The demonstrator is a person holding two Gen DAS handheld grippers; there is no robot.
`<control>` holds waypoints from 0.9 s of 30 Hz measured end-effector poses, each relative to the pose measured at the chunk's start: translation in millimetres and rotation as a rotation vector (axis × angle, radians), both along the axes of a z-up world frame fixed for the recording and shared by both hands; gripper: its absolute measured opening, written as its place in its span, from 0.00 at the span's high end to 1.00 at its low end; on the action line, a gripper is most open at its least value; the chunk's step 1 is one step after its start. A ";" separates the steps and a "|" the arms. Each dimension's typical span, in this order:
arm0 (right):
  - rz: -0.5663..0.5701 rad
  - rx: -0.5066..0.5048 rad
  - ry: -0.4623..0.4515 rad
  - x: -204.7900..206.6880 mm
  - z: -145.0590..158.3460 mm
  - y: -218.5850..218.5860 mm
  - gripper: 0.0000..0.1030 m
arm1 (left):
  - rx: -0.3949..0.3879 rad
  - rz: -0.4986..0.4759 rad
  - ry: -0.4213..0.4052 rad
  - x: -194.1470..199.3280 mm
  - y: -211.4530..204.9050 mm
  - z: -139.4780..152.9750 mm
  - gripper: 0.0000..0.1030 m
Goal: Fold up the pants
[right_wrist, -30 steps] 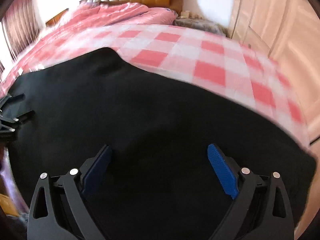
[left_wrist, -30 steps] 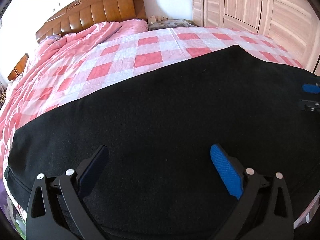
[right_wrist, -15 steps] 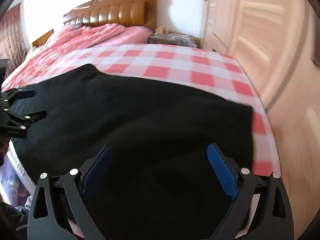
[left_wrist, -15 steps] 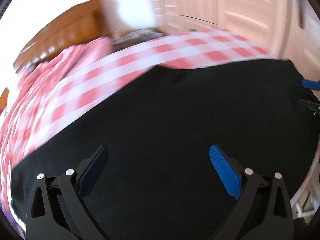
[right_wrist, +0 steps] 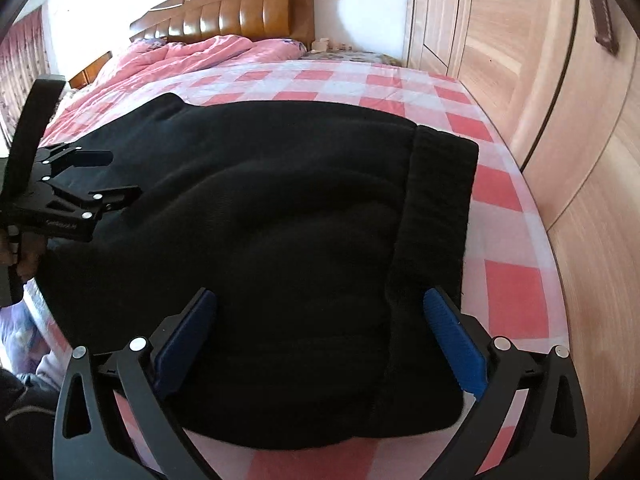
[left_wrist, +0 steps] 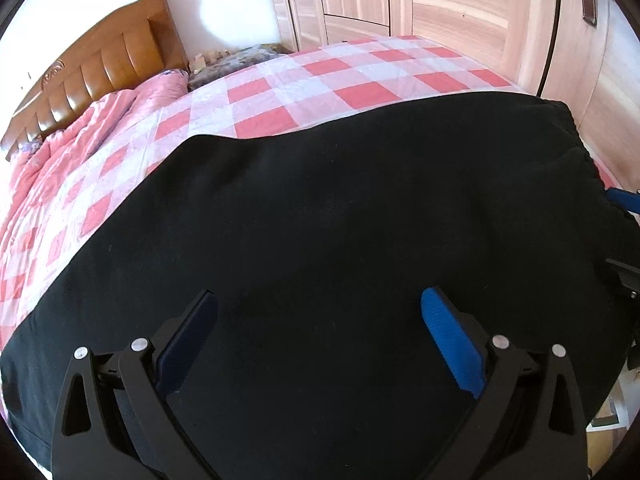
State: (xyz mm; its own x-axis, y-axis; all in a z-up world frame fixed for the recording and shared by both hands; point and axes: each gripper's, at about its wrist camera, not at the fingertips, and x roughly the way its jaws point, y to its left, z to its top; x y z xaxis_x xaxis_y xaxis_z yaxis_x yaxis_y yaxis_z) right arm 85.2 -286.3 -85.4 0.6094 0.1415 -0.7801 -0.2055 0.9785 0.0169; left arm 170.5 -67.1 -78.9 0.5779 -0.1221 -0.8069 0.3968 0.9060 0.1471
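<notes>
Currently, step: both grippers hover over the pants, none gripped; a fold looks started, next grasp pending.
Pants [right_wrist: 280, 248]: black, flat on the checked bed sheet [right_wrist: 508, 192], ribbed band [right_wrist: 436, 200] on the side toward the wardrobe [right_wrist: 560, 60].
Right gripper [right_wrist: 320, 332]: jaws wide, empty, low over the pants' near edge beside the band.
Left gripper [left_wrist: 318, 328]: jaws wide, empty, over the pants' other end.
Next move, judged: lower, pinch an edge at each end, then carry it over.
</notes>
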 end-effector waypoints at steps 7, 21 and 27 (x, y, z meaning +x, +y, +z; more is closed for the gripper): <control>-0.016 -0.011 0.019 -13.0 3.5 -15.7 0.04 | -0.002 -0.063 -0.007 -2.8 -25.9 1.6 0.01; -0.011 0.018 -0.016 -12.9 30.2 41.4 0.05 | 0.113 -0.069 -0.084 64.4 -47.8 7.7 0.02; 0.021 -0.017 -0.031 -25.4 8.7 34.8 0.04 | -0.029 -0.042 -0.027 88.9 -14.3 0.5 0.01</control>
State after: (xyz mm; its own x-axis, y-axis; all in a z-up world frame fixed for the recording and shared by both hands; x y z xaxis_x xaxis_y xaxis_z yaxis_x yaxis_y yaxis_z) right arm 59.9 -251.4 -76.8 0.6300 0.1417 -0.7635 -0.2266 0.9740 -0.0062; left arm 259.4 -81.4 -78.5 0.5931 -0.1703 -0.7869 0.4311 0.8927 0.1317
